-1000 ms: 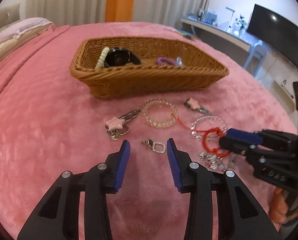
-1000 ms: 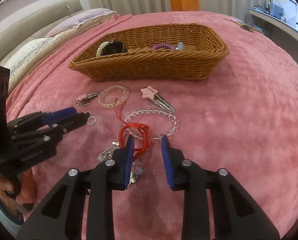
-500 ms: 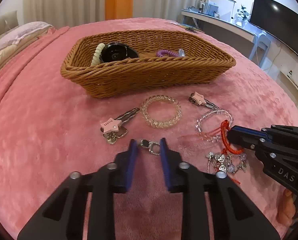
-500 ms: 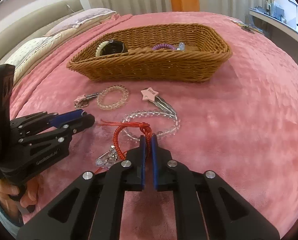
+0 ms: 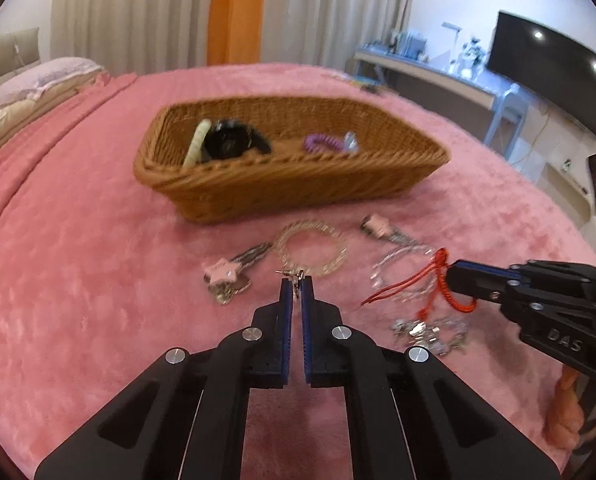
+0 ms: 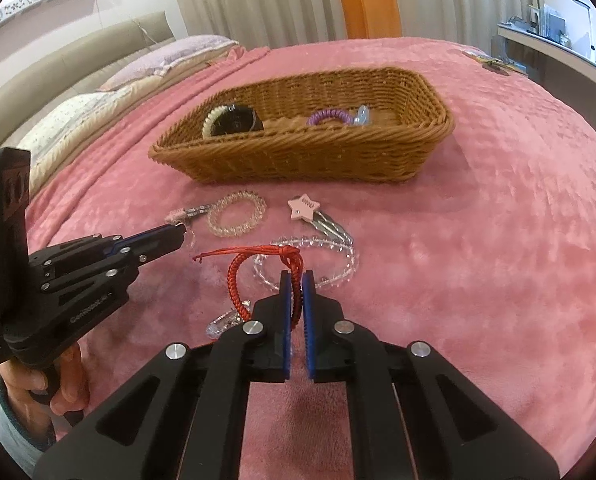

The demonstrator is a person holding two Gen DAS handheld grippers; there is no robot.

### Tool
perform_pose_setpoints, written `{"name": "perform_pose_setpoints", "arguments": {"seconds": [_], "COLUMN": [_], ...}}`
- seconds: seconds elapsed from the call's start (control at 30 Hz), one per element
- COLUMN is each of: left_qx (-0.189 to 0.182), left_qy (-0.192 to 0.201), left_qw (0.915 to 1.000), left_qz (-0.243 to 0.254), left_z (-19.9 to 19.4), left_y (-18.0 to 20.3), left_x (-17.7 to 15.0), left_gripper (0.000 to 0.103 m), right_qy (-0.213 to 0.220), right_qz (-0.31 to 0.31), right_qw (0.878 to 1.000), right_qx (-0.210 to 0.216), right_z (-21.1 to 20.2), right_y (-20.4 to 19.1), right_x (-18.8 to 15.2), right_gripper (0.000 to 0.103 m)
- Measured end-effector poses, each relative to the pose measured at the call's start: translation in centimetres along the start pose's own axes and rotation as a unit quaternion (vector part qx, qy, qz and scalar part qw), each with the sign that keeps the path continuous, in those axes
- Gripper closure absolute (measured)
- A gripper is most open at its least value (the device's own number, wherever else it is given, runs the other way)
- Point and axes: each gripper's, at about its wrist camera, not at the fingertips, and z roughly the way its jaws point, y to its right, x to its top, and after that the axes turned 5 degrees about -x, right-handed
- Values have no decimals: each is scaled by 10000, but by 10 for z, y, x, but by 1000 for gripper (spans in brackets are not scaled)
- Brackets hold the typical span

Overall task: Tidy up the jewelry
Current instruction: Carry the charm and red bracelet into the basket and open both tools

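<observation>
My left gripper (image 5: 296, 280) is shut on a small silver earring (image 5: 296, 276) and holds it above the pink blanket; it also shows in the right wrist view (image 6: 180, 236). My right gripper (image 6: 296, 276) is shut on a red cord bracelet (image 6: 240, 280), lifted off the blanket; the bracelet also shows in the left wrist view (image 5: 437, 280). A wicker basket (image 5: 290, 188) stands beyond, holding a black round case (image 5: 230, 144), a cream bracelet (image 5: 196, 146) and a purple coil tie (image 5: 319, 142).
On the blanket lie a clear coil bracelet (image 5: 309, 248), two pink star hair clips (image 5: 222, 270) (image 6: 305, 206), a clear bead bracelet (image 6: 329, 256) and a silver charm bracelet (image 5: 429, 330). Pillows lie at the far left, a desk and screen at the right.
Both grippers have closed: the left on the earring, the right on the red cord bracelet. Both have lifted their pieces off the blanket.
</observation>
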Motion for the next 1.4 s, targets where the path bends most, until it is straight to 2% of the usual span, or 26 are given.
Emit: {"name": "perform_pose_setpoints", "arguments": {"seconds": [0.23,0.63,0.8,0.97,1.07,1.2,1.33,1.4], "left_qx": [-316,-549,-490,-235,-203,-139,-146,128], "left_qy": [436,1222,1501,1768,1856,1861,1712,1529], "left_qw": [9985,9909,9875,9836,9817,9814,9847,9877], "left_qz": [5,-108,-1,256,379,454,304,312], "left_z": [-17,-59,-84,-98,-94,-67,-26,2], "left_y": [6,13,19,25,26,21,6,-2], "left_x": [2,17,38,73,96,123,140,143], "left_gripper": [100,100,100,100,100,100,100,100], "right_qy": [298,1085,1346,1740,1918,2039,1892,1753], "right_qz": [108,391,306,-118,-141,30,170,387], "right_qw": [9994,9929,9903,9847,9813,9789,9818,9837], "right_qx": [103,279,179,-75,41,132,17,51], "right_z": [-13,-57,-81,-102,-103,-86,-40,-14], "right_y": [2,8,3,-14,-17,-11,-2,8], "right_x": [2,21,44,85,112,140,160,164], "right_gripper": [99,99,99,99,99,99,99,99]}}
